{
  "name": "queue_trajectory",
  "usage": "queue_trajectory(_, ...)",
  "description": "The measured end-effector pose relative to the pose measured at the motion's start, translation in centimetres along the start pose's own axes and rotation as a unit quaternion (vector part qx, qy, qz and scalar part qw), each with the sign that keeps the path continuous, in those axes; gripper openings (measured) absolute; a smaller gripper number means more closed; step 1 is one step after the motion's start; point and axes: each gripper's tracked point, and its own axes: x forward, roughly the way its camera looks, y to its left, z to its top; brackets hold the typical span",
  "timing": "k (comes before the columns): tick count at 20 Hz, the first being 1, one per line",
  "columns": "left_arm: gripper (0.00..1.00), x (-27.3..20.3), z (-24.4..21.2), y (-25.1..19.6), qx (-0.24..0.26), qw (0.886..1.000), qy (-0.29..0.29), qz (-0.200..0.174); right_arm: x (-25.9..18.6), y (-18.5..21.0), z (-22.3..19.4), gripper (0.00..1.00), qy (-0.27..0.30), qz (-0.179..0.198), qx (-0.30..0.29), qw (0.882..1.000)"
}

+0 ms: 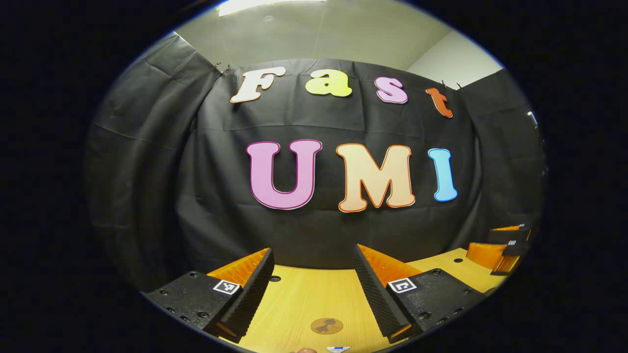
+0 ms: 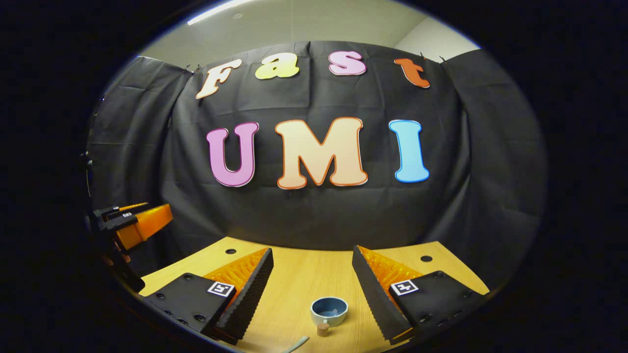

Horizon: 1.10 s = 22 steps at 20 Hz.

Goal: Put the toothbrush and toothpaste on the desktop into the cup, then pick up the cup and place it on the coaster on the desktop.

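**Both grippers held wide, cup waiting on the desktop**

In the left gripper view, the left gripper (image 1: 312,264) is seen with its fingers spread apart and nothing gripped; the round coaster (image 1: 327,325) lies flat on the wooden desktop (image 1: 304,299) between them. The right gripper (image 2: 312,264) is likewise held agape in the right gripper view, with the cup (image 2: 328,311) standing upright on the wood between its fingers, untouched. At the bottom edge a pale slim item is glimpsed, too cut off to be identified.
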Motion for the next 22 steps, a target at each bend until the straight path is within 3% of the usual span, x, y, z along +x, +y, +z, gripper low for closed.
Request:
queue_trajectory(10,0.93,-0.3,-0.5,1.9,0.003,1.000,0.005,0.019,0.2,0.3,-11.3,0.99,0.161,0.006,0.003,0.987)
queue_trajectory(16,0.93,-0.5,-1.2,3.3,0.004,0.999,0.012,0.034,-0.1,0.3,-15.8,1.00,0.217,-0.001,-0.002,0.976)
queue_trajectory(22,0.93,-1.3,-1.9,4.8,0.007,0.999,0.020,0.042,-0.9,0.1,-20.8,1.00,0.301,-0.014,-0.010,0.954)
